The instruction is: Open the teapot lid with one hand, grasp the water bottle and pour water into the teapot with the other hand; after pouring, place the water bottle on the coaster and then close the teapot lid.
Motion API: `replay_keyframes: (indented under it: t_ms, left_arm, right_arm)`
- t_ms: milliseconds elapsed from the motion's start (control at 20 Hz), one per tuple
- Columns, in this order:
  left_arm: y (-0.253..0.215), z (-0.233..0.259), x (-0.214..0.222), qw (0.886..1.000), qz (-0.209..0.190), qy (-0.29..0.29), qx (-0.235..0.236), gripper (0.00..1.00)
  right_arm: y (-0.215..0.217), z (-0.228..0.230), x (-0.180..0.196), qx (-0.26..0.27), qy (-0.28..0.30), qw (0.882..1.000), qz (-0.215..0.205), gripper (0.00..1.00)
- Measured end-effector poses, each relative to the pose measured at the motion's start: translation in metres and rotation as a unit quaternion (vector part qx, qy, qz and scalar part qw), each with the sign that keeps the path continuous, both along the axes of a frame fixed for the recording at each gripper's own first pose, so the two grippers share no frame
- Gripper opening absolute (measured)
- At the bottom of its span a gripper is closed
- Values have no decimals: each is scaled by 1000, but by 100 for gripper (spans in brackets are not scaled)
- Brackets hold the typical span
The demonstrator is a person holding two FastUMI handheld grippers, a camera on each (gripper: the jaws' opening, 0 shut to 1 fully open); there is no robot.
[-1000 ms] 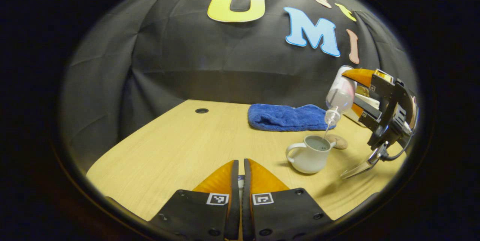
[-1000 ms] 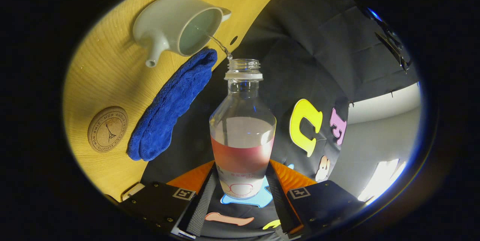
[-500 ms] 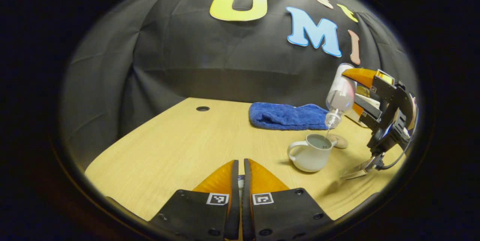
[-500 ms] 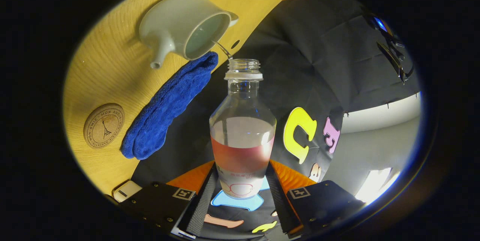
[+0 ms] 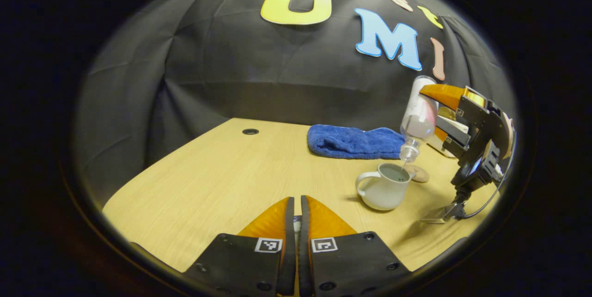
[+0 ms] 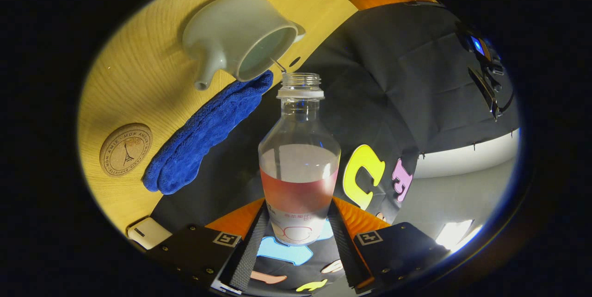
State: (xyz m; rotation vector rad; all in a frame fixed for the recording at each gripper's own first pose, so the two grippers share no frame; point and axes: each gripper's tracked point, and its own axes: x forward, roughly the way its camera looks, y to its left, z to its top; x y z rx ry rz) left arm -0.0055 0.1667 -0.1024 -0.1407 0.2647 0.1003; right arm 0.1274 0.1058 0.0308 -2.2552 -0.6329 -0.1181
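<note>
The right claw [image 6: 298,234] grasps the water bottle [image 6: 299,163] at its lower body, with one finger on each side. In the left gripper view the bottle [image 5: 418,116] is tilted steeply, mouth down, and its long axis points to the open teapot [image 5: 384,189] directly below. A thin stream of water goes from the bottle mouth into the teapot [image 6: 238,33], so I judge the pouring step is in progress.

The left claw [image 5: 294,223] is clenched, its fingers almost together. Something small and pale shows between them, maybe the lid, but I cannot tell for sure.

The coaster [image 5: 418,174] lies on the surface [image 5: 222,181] just behind the teapot, on the side of the right claw. In the right gripper view the coaster [image 6: 126,150] is beyond the blue towel [image 6: 203,135]. To place the bottle, the right claw must probably bring its axis upright first and then carry it a short way past the teapot.
</note>
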Motion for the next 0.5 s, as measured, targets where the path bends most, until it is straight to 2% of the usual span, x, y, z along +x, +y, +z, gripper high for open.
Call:
replay_keyframes:
  t_ms: [500]
  left_arm:
    - [6, 0, -2, 1000, 3, 0, -2, 9]
  right_arm:
    - [3, 1, 0, -15, -2, 1000, 3, 76]
